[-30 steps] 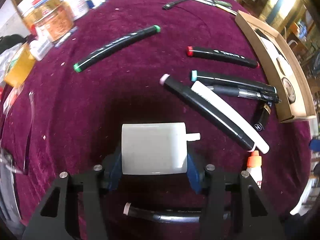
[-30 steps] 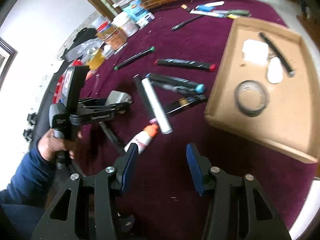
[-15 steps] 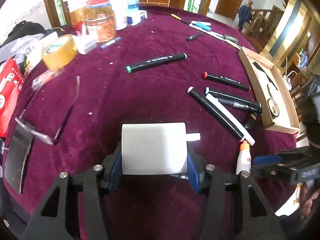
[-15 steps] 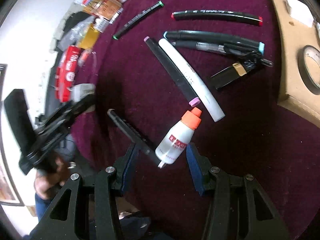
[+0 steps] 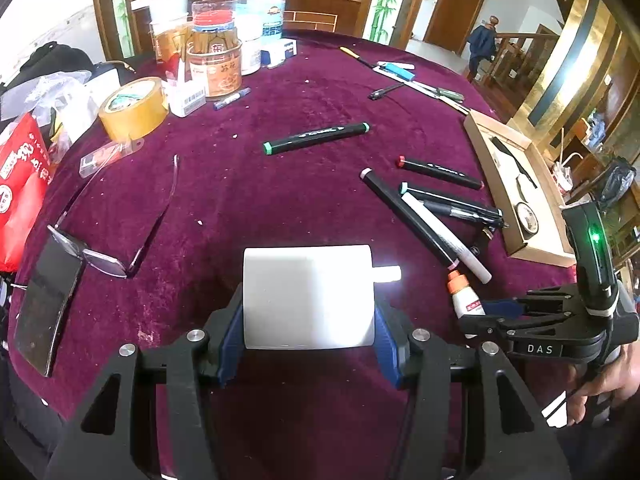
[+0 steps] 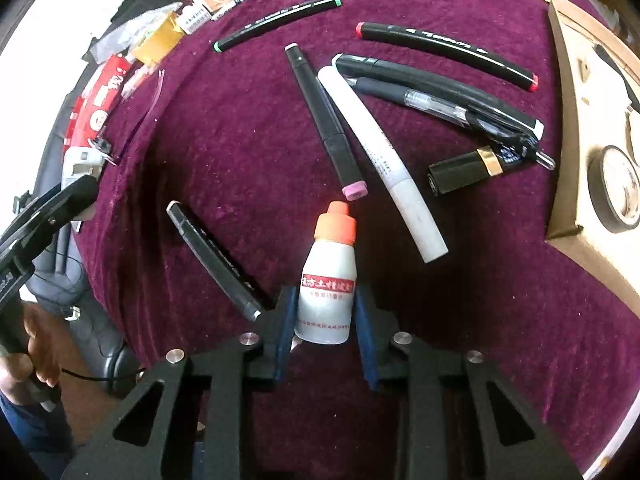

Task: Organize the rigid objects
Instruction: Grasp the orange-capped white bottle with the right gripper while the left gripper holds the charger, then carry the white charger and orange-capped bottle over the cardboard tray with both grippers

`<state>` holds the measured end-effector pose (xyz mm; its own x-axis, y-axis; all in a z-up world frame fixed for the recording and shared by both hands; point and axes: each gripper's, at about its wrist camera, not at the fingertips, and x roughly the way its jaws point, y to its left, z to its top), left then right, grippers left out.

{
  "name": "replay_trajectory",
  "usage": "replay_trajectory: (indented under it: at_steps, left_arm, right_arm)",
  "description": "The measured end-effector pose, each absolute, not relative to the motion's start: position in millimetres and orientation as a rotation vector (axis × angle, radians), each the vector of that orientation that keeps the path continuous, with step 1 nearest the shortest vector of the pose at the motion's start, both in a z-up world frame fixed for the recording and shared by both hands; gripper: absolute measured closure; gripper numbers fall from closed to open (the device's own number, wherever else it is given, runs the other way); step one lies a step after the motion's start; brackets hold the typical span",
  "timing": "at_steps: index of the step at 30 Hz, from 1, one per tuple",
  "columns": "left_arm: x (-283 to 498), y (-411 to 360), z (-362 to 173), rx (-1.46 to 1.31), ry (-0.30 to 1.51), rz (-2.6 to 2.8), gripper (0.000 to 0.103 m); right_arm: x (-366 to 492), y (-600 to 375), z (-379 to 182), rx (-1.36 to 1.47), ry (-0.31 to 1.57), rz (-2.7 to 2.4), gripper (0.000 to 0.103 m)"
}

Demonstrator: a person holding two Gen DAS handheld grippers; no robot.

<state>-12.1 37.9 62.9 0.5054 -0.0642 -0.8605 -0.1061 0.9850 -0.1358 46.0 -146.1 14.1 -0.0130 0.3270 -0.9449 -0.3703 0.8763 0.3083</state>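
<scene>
Left claw (image 5: 308, 332): clamped on a white block (image 5: 308, 296), pads on both side faces, held clear above the worktop (image 5: 240, 200). A short white stub sticks out of the block's right side; what the block is cannot be told. Risk: the faces look smooth, so a tilt or jolt could let it slide out forward. Glasses (image 5: 104, 256) and a dark flat slab lie at lower left near the edge; a low swing that way could knock them off.

Right claw (image 6: 326, 316): jaws have just been closing, with the bottle (image 6: 330, 276) between them. Pads sit at the lower body on both sides and look to touch it; how firm the grip is cannot be read. Bottle lies near the worktop's front edge, orange cap pointing away. Risk: the hold is low on a round body, so the bottle may pivot or squirt out on lifting. A black marker (image 6: 216, 260) ends just beside the left pad and could be nudged or dragged.

Tray (image 6: 576, 184) to the right is cut off by the frame; its contents only partly seen. Bottle label unreadable.
</scene>
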Motion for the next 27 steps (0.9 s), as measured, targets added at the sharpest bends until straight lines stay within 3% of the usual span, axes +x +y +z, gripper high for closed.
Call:
replay_trajectory:
  at_steps: [27]
  left_arm:
    - [6, -6, 59, -0.136, 1.067, -0.039, 0.049]
  right_arm:
    - [34, -154, 17, -0.157, 1.445, 0.594, 0.077]
